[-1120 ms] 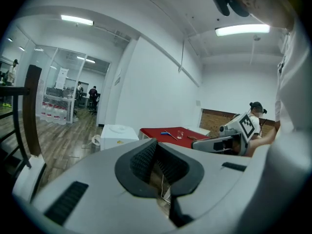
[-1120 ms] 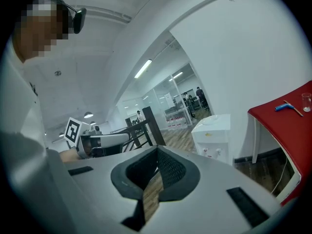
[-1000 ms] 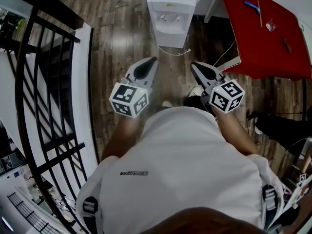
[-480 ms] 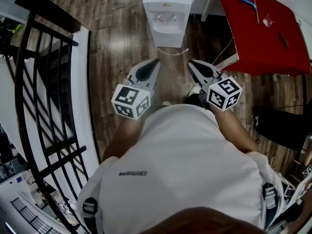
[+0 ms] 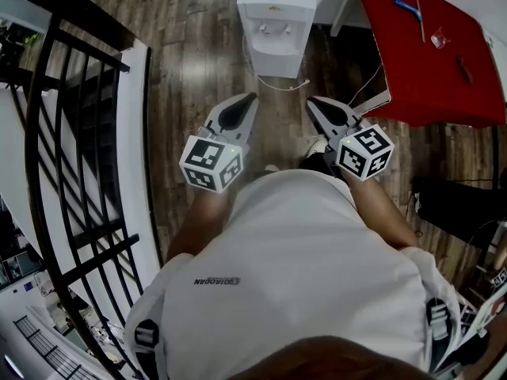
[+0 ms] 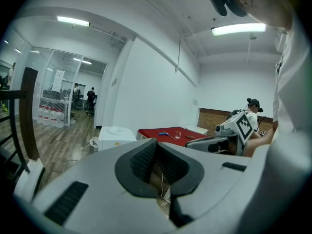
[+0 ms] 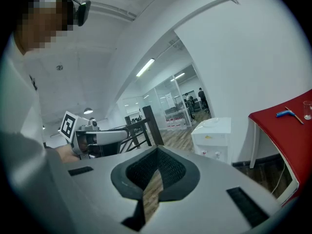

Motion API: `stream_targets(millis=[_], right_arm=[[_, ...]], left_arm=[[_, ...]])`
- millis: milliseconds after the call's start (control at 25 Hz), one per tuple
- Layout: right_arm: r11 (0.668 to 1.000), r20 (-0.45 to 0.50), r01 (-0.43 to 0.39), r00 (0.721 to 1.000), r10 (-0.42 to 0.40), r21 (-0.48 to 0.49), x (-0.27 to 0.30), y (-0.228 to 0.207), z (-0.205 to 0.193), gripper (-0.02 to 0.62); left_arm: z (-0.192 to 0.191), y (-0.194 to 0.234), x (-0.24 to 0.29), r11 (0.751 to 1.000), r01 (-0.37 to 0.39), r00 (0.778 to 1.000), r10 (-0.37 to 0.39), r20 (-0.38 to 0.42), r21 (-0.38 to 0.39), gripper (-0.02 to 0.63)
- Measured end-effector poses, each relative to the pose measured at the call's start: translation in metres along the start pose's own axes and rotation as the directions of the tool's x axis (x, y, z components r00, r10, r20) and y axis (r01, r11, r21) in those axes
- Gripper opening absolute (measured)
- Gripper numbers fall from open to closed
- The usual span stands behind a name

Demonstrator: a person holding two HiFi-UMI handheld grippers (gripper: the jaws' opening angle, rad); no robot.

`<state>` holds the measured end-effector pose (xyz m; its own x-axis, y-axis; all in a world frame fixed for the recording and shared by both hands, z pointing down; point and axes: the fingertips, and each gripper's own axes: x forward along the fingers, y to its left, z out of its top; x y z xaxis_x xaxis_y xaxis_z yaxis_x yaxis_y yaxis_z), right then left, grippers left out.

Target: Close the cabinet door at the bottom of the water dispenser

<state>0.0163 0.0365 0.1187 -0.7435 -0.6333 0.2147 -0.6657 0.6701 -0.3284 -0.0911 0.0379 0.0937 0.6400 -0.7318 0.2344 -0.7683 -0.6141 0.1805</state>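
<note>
wooden floor [image 5: 190,62] lies between you and the water dispenser [image 5: 276,22], which stands at its far edge beside the red tabletop [image 5: 428,62]. your left tongs [image 5: 250,97] and right tongs [image 5: 311,101] are closed and empty, well short of it. the cabinet door can't be made out; closing it looks entirely left to do.

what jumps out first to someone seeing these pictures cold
The left tongs and right tongs, each shut, empty and carrying a black-and-white marker cube, jut forward side by side at the middle of the head view. Straight ahead on the wood floor stands the white water dispenser, with a bright red table to its right and a black railing running down the left side.
</note>
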Motion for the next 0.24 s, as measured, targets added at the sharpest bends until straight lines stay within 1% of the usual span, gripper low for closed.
stream_targets(millis=[240], right_arm=[[1.0, -0.002, -0.004, 1.0, 0.004, -0.005, -0.0008, -0.0001, -0.0003, 0.021]], left_arm=[[-0.0015, -0.0033, 0.0012, 1.0, 0.002, 1.0, -0.002, 0.001, 0.006, -0.005]])
